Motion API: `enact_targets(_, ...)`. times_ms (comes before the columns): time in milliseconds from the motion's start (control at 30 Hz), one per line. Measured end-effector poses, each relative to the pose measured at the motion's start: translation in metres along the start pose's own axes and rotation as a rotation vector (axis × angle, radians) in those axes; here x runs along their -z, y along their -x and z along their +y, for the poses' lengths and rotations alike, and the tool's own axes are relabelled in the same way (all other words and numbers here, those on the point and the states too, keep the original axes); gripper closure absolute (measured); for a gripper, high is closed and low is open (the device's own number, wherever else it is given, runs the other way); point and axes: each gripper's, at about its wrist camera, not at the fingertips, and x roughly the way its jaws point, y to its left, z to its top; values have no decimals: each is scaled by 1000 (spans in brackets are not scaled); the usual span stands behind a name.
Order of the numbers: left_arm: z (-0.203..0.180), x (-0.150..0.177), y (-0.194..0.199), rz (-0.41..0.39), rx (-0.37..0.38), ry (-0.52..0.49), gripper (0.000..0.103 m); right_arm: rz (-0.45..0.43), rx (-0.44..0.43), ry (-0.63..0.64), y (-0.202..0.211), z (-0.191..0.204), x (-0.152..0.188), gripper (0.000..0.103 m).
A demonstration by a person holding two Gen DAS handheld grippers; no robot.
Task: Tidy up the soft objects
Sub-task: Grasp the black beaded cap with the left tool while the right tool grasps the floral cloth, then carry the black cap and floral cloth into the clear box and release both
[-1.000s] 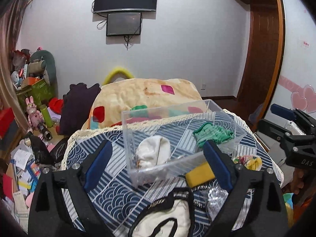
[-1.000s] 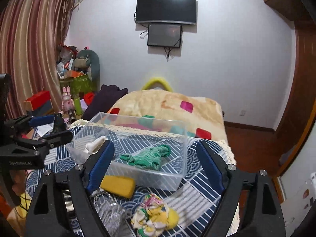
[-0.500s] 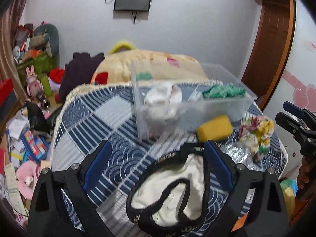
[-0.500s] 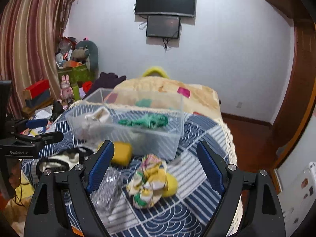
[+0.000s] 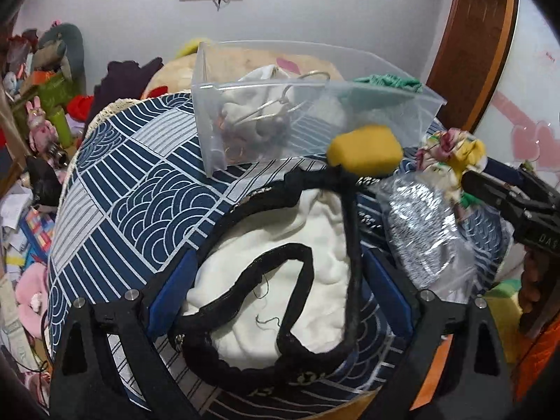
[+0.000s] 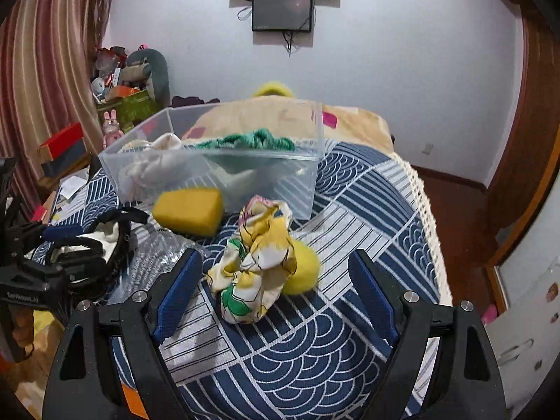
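A white cloth bag with black straps [image 5: 280, 273] lies on the blue patterned tablecloth [image 5: 133, 189]. My left gripper [image 5: 276, 280] is open with its fingers either side of the bag. A floral yellow cloth [image 6: 259, 259] lies with a yellow ball [image 6: 304, 273] behind it. My right gripper [image 6: 273, 290] is open, its fingers either side of that cloth. A clear plastic bin [image 6: 217, 161] holds a white cloth [image 5: 259, 94] and a green cloth [image 6: 252, 140]. A yellow sponge [image 6: 189, 210] lies in front of the bin.
A crumpled clear plastic bag [image 5: 423, 231] lies between the white bag and the floral cloth. The table edge with a lace fringe [image 6: 423, 210] runs on the right. Clutter and toys [image 5: 38, 122] fill the floor at left. A patterned cushion [image 6: 280, 115] lies behind the bin.
Both grippers have dropped and moved forward over the table. The left now straddles the white bag and the right straddles the floral cloth. Both stay open.
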Motion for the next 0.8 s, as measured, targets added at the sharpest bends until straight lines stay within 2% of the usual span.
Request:
enact_targets(233, -11, 15, 3, -37, -23, -49, 7, 28, -18, -54, -14, -2, 5, 20)
enact_targets(300, -8, 17, 6, -51, -29, -40, 18, 41, -29, -51, -15, 0, 8, 33)
enact_targets(333, -6, 18, 8, -54, -23, -35, 21, 48, -34, -45, -16, 1, 9, 37)
enact_targets(400, -1, 18, 11, -50, 22, -16, 35, 62, -39, -24, -17, 4, 12, 47)
enact_targets(433, 2, 17, 11, -49, 30, -7, 36, 60, -35, -15, -17, 5, 13, 49)
enact_targets(533, 7, 16, 14, -58, 42, 7, 52, 59, -49, -14, -14, 2, 15, 61)
enact_targets(633, 9, 14, 17, -62, 60, 15, 71, 54, -59, -24, -10, -4, 16, 73)
enact_targets(667, 9, 14, 18, -63, 68, 13, 78, 49, -61, -29, -7, -6, 16, 81)
enact_targets(767, 6, 11, 23, -76, 55, -7, 88, 38, -71, -41, -4, -10, 15, 90)
enact_targets(800, 6, 10, 24, -80, 50, -11, 88, 32, -73, -44, -1, -11, 15, 91)
